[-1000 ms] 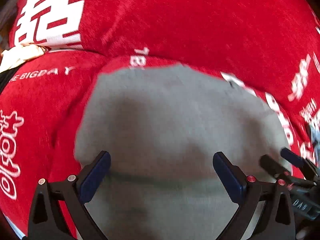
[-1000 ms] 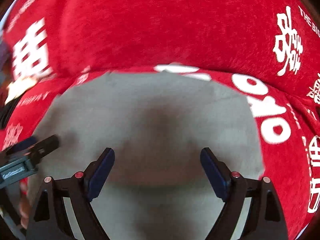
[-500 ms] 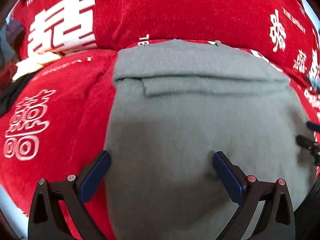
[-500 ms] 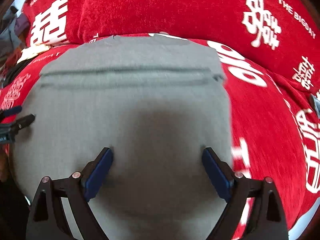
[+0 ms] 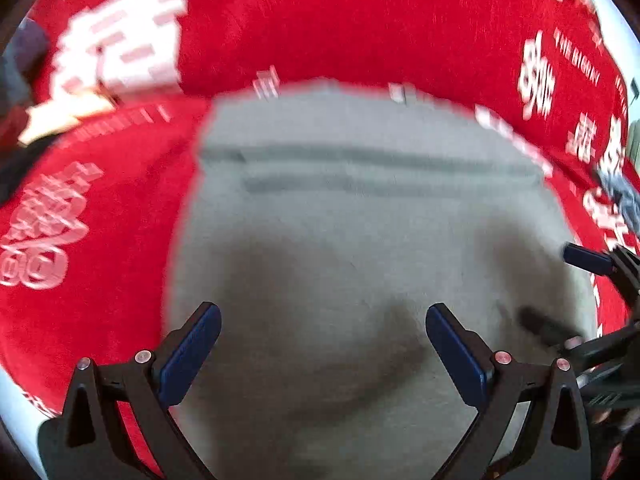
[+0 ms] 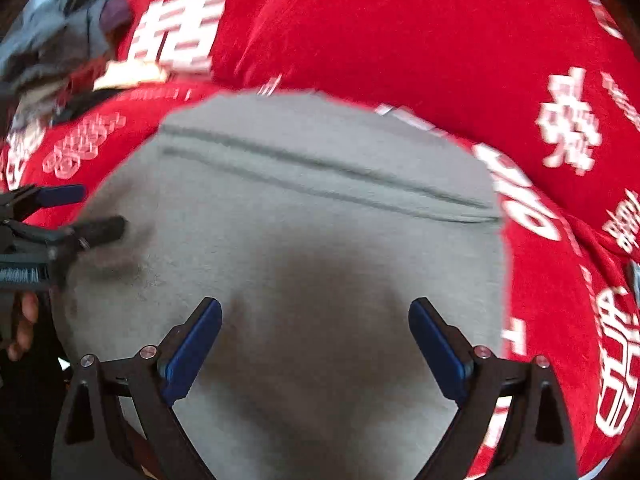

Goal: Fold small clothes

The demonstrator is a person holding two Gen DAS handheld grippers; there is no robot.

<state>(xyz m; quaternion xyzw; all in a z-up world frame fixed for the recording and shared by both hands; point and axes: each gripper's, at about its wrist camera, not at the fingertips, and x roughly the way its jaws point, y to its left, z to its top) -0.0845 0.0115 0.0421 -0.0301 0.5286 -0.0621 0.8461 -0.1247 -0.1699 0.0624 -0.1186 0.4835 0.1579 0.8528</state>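
Observation:
A small grey garment (image 5: 360, 220) lies flat on a red cover with white lettering (image 5: 360, 20), its seam lines running across the far part. It also shows in the right wrist view (image 6: 320, 220). My left gripper (image 5: 322, 340) is open and empty above the garment's near part, toward its left side. My right gripper (image 6: 314, 332) is open and empty above the garment's near right part. Each gripper shows at the edge of the other's view: the right one (image 5: 568, 292) over the garment's right edge, the left one (image 6: 80, 210) at its left edge.
The red cover (image 6: 400, 20) rises into a thick fold behind the garment. A pile of other clothes (image 6: 60, 40) lies at the far left. A cream-coloured item (image 5: 60, 120) lies on the cover at the left.
Both grippers have pulled back from the garment, so more of it and its far seam lines show. Both have stayed open. The view is blurred from motion now.

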